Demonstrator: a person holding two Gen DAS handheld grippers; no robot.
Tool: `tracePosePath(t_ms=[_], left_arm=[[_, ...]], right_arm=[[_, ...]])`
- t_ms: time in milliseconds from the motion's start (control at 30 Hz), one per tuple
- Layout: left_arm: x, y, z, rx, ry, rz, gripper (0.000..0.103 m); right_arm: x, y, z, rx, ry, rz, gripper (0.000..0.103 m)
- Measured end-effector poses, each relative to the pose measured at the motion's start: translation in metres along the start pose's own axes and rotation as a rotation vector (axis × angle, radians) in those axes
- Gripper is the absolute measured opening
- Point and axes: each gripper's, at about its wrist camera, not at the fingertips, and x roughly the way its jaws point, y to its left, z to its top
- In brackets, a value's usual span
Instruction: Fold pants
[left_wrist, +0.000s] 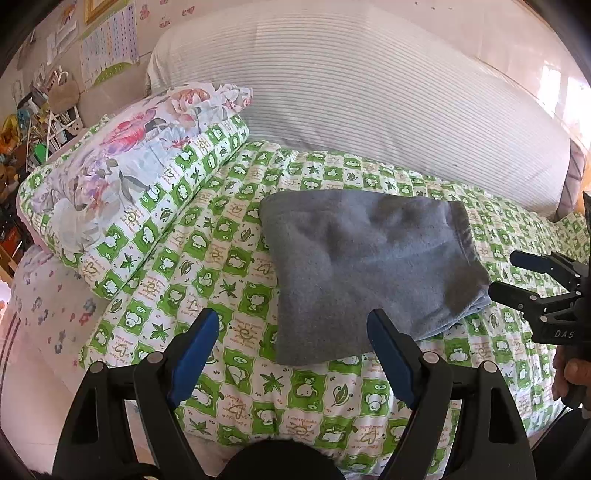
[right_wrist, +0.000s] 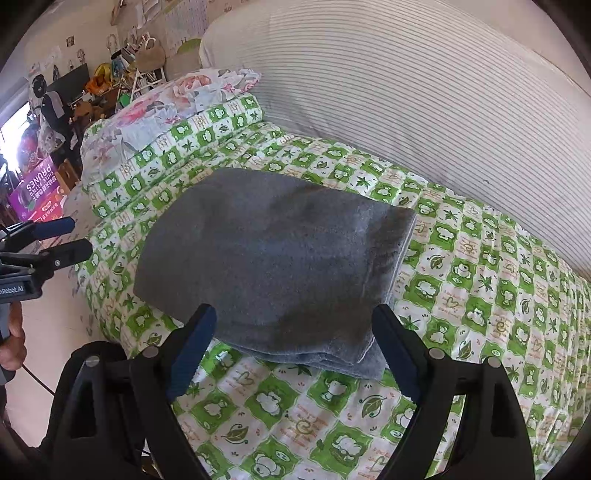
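The grey pants (left_wrist: 369, 266) lie folded into a thick rectangle on the green-and-white patterned bedspread (left_wrist: 221, 258). My left gripper (left_wrist: 291, 317) hovers open at the bundle's near left corner, and its blue pads touch nothing. In the right wrist view the pants (right_wrist: 273, 258) fill the middle. My right gripper (right_wrist: 293, 312) stands open over the bundle's near edge, with the cloth below the jaws and not pinched. Each gripper shows in the other's view: the right gripper (left_wrist: 504, 273) beside the bundle's right edge, the left gripper (right_wrist: 79, 236) off its left side.
A floral pillow (left_wrist: 122, 155) rests on a folded green quilt (left_wrist: 155, 229) at the left. A large white striped cushion (left_wrist: 369, 92) runs along the back. Cluttered shelves (right_wrist: 110, 81) and a purple box (right_wrist: 33, 192) stand beyond the bed. A person's hand (left_wrist: 570, 373) grips the right handle.
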Motion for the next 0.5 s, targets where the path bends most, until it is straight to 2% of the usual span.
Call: tracePosePath(t_ms=[200, 300, 400, 500], left_arm=[[-0.0028, -0.0027, -0.0007, -0.003, -0.001, 0.0, 0.083], [-0.0015, -0.002, 0.0006, -0.021, 0.001, -0.023, 0.083], [-0.0025, -0.003, 0.0006, -0.028, -0.023, -0.046, 0.083], [-0.0005, -0.0073, 0.0003, -0.015, -0.041, -0.028, 0.083]], right_arm=[[0.001, -0.0024, -0.0042, 0.01, -0.001, -0.006, 0.088], [0.0029, -0.005, -0.0062, 0.029, 0.0, -0.007, 0.088], [0.0013, -0.007, -0.0079, 0.041, -0.01, -0.007, 0.088], [-0.0025, -0.0078, -0.0098, 0.051, -0.023, -0.011, 0.088]])
